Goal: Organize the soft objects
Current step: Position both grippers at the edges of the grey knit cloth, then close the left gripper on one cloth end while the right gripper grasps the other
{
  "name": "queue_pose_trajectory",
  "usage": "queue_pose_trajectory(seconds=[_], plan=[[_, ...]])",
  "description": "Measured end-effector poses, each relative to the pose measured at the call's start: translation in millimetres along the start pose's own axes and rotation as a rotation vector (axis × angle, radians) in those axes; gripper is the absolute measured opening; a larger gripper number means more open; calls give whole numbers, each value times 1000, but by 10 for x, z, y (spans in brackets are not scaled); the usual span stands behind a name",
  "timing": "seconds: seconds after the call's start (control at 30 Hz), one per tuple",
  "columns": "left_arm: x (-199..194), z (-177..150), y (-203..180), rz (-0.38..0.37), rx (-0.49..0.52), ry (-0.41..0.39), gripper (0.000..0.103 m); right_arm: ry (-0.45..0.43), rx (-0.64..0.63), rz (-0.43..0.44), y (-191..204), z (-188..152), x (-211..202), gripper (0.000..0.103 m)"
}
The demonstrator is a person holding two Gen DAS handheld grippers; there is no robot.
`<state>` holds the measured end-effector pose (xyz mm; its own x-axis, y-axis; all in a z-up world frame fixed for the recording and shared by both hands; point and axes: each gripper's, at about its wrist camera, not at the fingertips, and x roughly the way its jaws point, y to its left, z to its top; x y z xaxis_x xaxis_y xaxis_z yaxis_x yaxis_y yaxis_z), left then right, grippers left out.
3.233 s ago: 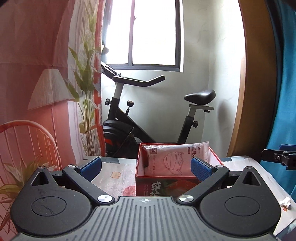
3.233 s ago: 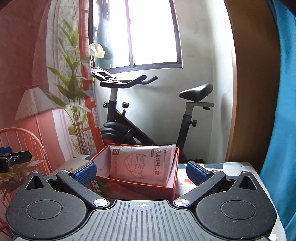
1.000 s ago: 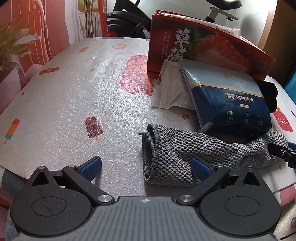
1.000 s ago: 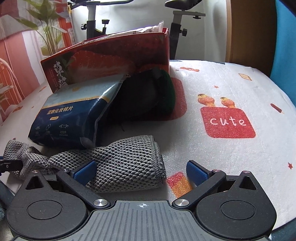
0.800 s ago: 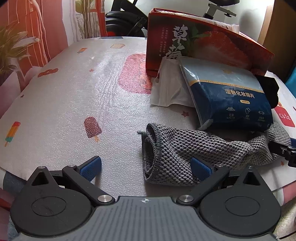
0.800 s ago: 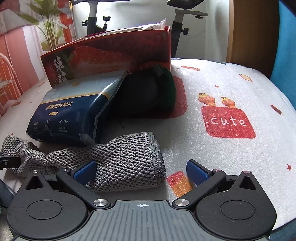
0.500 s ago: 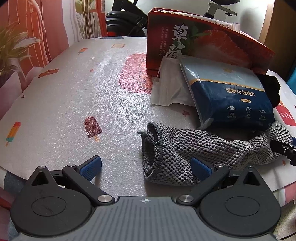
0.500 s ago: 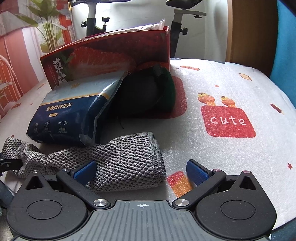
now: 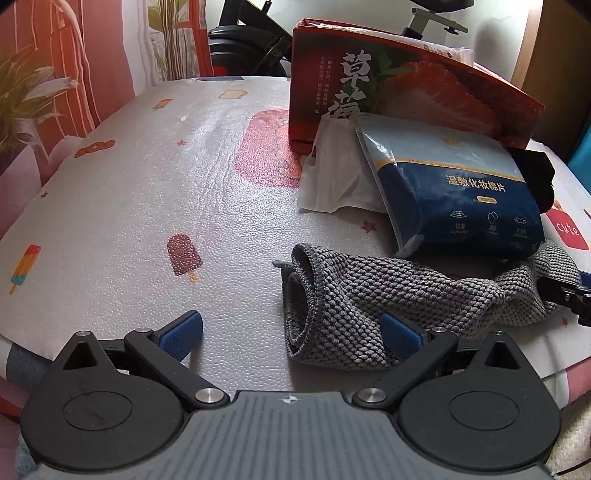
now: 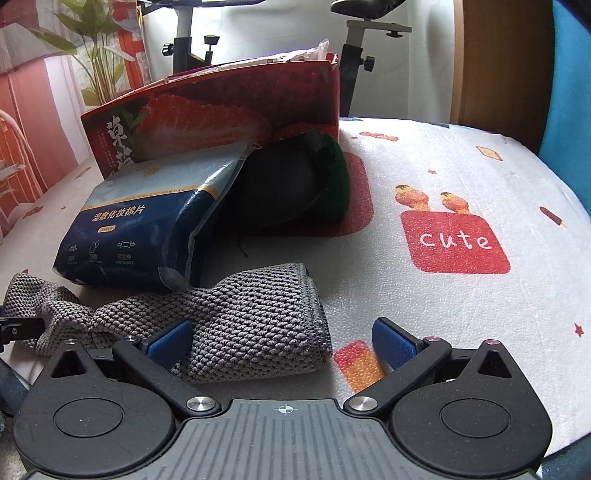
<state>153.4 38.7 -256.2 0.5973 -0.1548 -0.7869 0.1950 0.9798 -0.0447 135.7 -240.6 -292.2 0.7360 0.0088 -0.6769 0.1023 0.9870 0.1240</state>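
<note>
left wrist: both tongs, left tongs (image 9: 291, 334) and right tongs (image 10: 282, 341), gape wide, empty, straddling your grey towel (image 9: 388, 295); probably pre-grasp, so pinch both ends next.

Cloth (image 9: 406, 295) lies before pouch (image 9: 461, 192), which leans against box (image 9: 406, 85).

Box (image 9: 406, 85) interior hidden behind its front wall; only a packet's (image 10: 295, 55) top edge shows. Blue pouch (image 9: 461, 192) covers part of white bag (image 9: 332, 177) and dark cap (image 10: 291, 184). Exercise bike (image 10: 354, 22) cut off at top edge.
</note>
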Motion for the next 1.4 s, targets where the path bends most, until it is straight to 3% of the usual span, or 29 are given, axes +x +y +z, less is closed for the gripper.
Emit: queue_pose_trajectory(seconds=[0.1,0.2,0.33,0.47,0.57,0.63,0.7,0.8,0.97,1.17,1.4], plan=[[-15,-3,14,-10,-4,-7,98,-5,11,13,-17,-2,-15,103],[-52,-1,-12,-36,12,-24,81,-9,12,23,-14,-2,-28,99],[-92,-8,-73,-64,45,-42,70,-15,-11,54,31,-5,-53,83],[-109,-11,-75,-98,43,-52,52,-18,-17,83,50,-4,-82,70],[-130,-13,-104,-107,59,-60,46,-14,-39,97,89,-6,-119,54],[-133,-8,-101,-114,54,-54,45,-8,-59,116,131,-3,-159,38],[-137,-1,-75,-121,34,-47,33,-5,-61,131,156,15,-227,34],[-177,24,5,-148,-4,-41,20,-28,-53,155,136,62,-375,30],[-389,99,57,-180,-4,-73,11,-64,-87,169,146,120,-632,29],[-658,172,35,-192,36,-129,10,-99,-120,177,181,197,-826,28],[-938,277,184,-201,-27,-227,9,-189,-133,219,162,264,-1018,28]])
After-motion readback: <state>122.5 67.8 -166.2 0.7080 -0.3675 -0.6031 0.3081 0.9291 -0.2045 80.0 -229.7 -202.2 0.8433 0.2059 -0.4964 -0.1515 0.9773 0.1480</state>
